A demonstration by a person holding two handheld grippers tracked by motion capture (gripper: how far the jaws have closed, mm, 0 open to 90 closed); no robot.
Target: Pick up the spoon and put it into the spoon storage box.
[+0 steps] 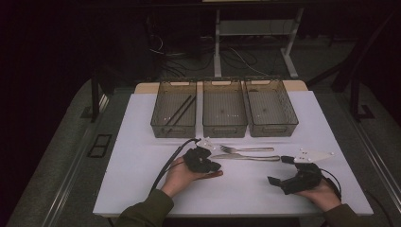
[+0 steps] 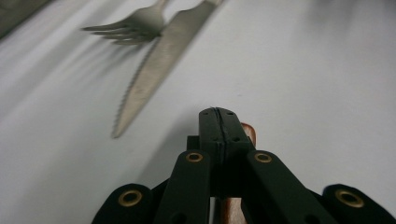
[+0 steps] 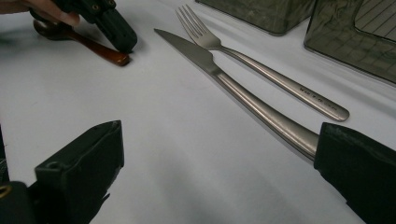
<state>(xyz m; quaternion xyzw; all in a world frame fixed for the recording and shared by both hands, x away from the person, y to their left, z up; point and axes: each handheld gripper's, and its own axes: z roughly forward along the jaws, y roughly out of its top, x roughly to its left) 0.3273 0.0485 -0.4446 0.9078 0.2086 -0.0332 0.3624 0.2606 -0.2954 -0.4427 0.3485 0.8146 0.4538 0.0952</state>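
Left gripper (image 1: 211,166): clamped on brown wooden spoon (image 3: 100,50), handle lengthwise between jaws. Right gripper (image 1: 276,182): jaws apart, knife (image 1: 246,157) handle nearest, lying crosswise just beyond.

fork (image 1: 246,149) behind knife (image 1: 246,157) | three bins (image 1: 224,109) behind both

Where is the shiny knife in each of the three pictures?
High view: the knife lies mid-table, just below the fork, between the two grippers.
Left gripper view: the knife runs from top centre down to the left, its serrated blade beside the fork.
Right gripper view: the knife crosses the middle diagonally, handle toward the lower right.
Shared landmark: the fork right beside it.
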